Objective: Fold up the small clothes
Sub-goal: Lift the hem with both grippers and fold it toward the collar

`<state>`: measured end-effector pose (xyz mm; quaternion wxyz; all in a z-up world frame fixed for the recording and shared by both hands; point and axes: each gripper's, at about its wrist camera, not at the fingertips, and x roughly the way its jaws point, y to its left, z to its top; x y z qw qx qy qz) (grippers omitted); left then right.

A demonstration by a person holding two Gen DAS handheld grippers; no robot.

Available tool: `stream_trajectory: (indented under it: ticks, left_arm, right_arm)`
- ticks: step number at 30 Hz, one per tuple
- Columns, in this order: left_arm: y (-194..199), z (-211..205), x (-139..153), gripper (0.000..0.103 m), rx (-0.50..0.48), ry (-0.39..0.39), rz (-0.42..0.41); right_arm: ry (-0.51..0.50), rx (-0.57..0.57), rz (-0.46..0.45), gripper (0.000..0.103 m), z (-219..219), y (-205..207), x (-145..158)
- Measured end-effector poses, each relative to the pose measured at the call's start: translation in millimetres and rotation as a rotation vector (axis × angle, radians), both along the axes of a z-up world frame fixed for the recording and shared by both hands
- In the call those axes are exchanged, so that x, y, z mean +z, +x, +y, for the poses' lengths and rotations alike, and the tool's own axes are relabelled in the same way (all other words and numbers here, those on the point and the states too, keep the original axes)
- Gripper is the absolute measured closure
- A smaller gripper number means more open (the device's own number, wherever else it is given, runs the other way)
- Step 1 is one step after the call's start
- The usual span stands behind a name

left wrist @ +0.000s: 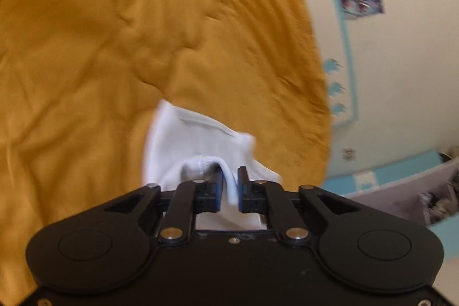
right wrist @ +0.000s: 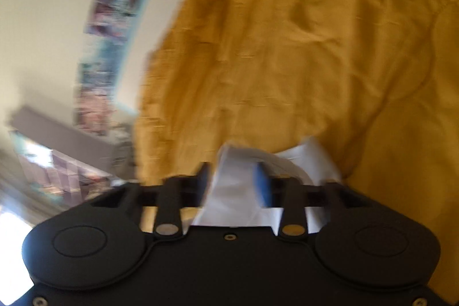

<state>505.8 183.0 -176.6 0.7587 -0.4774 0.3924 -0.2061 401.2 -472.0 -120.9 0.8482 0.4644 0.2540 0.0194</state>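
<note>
The left tool (left wrist: 230, 185) pinches a fold of the white garment (left wrist: 198, 139) just ahead over the bed (left wrist: 86, 48), while the right tool (right wrist: 233, 185) stands parted around its other end (right wrist: 238, 179), likely releasing.

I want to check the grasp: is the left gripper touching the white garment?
Touching. In the left wrist view a fold of the white garment runs up between the fingers of the left gripper and lies against them.

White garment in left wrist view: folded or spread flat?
Neither fully: the white garment is bunched, one ribbed edge doubled between the left tongs, the rest lying rumpled on the mustard bedspread.
</note>
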Motion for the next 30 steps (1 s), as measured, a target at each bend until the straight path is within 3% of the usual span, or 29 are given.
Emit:
stream_trajectory:
  ticks: [1,3,5,6,8,11,14,20,26,30]
  left_arm:
    - [-2,4,-6,0.086,0.056,0.011,-0.004]
    - [-15,16,-6,0.080,0.128,-0.046,-0.059]
    - [-35,24,-2,0.076,0.123,-0.082,-0.105]
    - [-47,26,2,0.075,0.103,-0.063,-0.113]
    - [-84,29,15,0.075,0.098,0.050,-0.128]
    - [-144,25,24,0.071,0.157,0.176,-0.084]
    - [-192,18,25,0.068,0.218,0.181,-0.026]
    - [-249,-5,10,0.067,0.306,0.021,0.092]
    - [-265,-24,-23,0.066,0.334,-0.132,0.194]
    - [-260,-21,-39,0.066,0.376,-0.210,0.179]
  right_arm:
    - [-0.021,-0.039,0.009,0.049,2,-2,-2]
    - [0.027,-0.047,-0.012,0.044,-1,-14,-7]
    - [0.055,-0.005,-0.046,0.042,-1,-35,-3]
    - [0.034,0.014,-0.052,0.042,1,-47,2]
    - [-0.038,0.003,-0.030,0.040,7,-77,14]
    - [-0.059,-0.046,0.072,0.038,13,-125,23]
    - [-0.044,-0.089,0.111,0.038,18,-167,30]
    - [0.084,-0.222,0.160,0.038,38,-229,22]
    - [0.013,-0.227,0.280,0.038,53,-224,-4]
    - [0.075,-0.261,0.244,0.038,45,-210,-22]
